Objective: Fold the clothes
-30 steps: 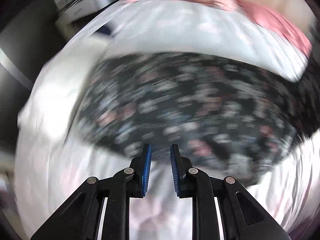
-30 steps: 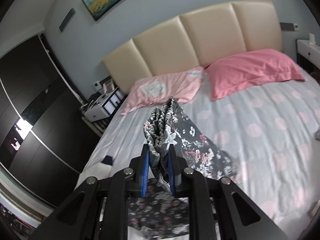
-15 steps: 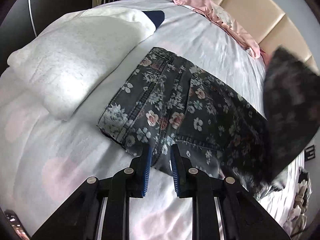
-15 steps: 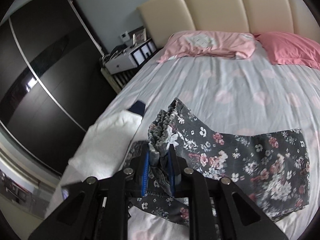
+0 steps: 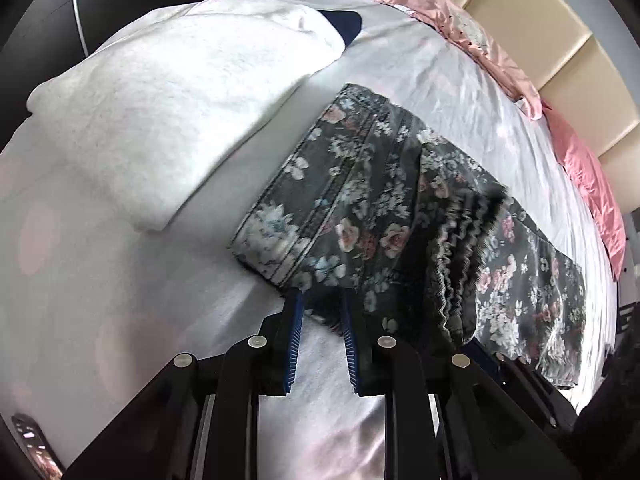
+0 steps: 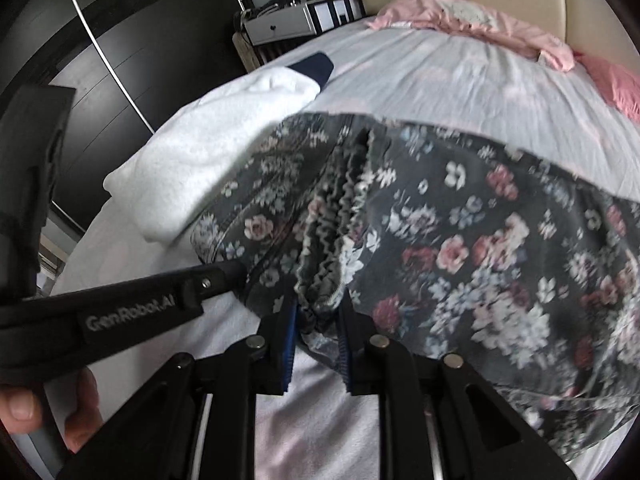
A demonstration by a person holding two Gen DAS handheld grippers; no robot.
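Observation:
A dark floral garment (image 5: 360, 184) lies across the bed sheet (image 5: 80, 280), with one end folded back over itself. My left gripper (image 5: 321, 304) sits at its near edge with the dark hem between the blue pads (image 5: 294, 336), and its jaws are opening. My right gripper (image 6: 316, 312) still has a pleated, bunched strip of the floral garment (image 6: 480, 220) standing between its pads, low over the lower layer; these jaws are opening too. In the right wrist view the left gripper's black finger (image 6: 216, 276) reaches the cloth edge from the left.
A folded white fleecy garment (image 5: 160, 100) lies just left of the floral one, with a navy piece (image 5: 346, 26) beyond it. Pink pillows (image 6: 460, 24) line the beige headboard. A nightstand (image 6: 288, 20) and dark wardrobe (image 6: 140, 40) stand past the bed. A hand (image 6: 24, 404) holds the left tool.
My right gripper has come down from high above the bed, carrying the garment's end onto its lower part. My left gripper stays at the near hem, close to where it was.

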